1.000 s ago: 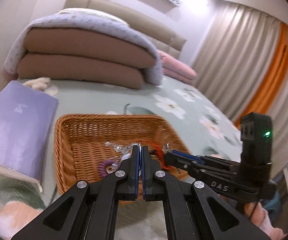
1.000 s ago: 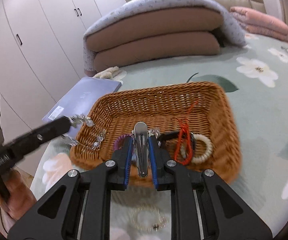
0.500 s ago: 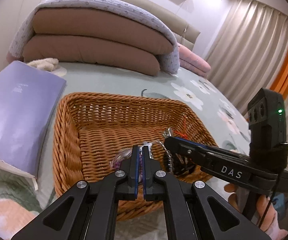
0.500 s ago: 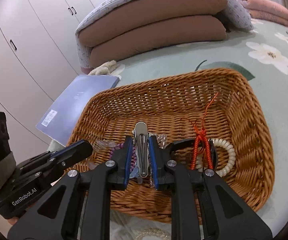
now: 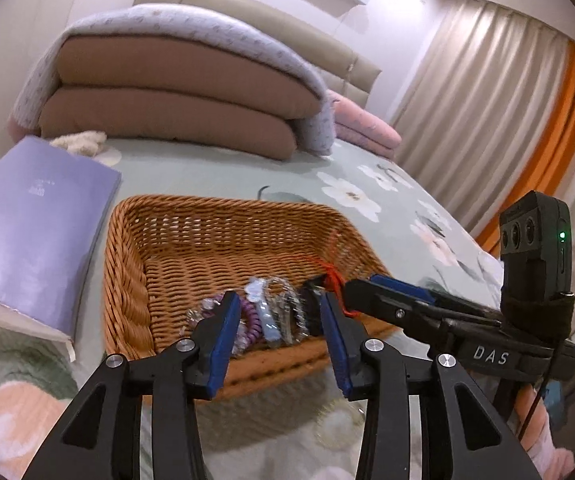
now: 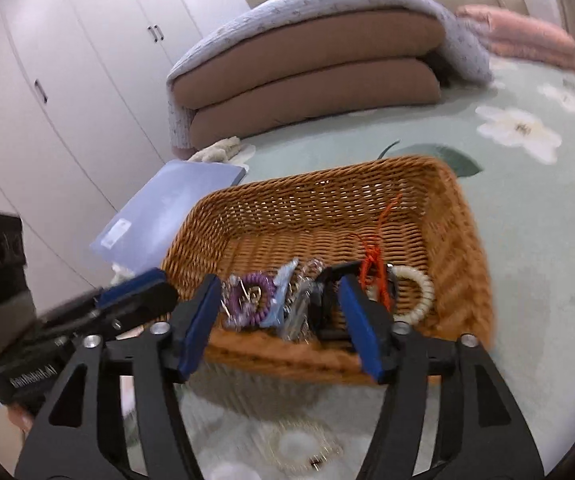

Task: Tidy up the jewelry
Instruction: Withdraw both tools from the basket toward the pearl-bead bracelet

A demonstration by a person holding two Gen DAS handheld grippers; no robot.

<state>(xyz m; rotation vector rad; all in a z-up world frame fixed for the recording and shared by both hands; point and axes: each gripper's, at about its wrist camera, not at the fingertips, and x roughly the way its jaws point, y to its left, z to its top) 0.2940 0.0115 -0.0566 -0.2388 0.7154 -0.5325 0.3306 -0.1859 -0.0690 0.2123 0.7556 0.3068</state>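
The jewelry pile (image 6: 275, 300) in the basket (image 6: 463, 240) was blurry and tangled. A pale chain (image 6: 303, 446) on the bedspread was too smeared to make out.

The basket (image 5: 127, 248) sat on the bed (image 5: 215, 176), jewelry (image 5: 255, 312) heaped at its 6 o'clock wall. A book (image 5: 35, 224) lay at the basket's 9 o'clock, folded bedding (image 5: 175, 100) at 12 o'clock, and a bracelet (image 6: 299, 448) lay outside at 6 o'clock.
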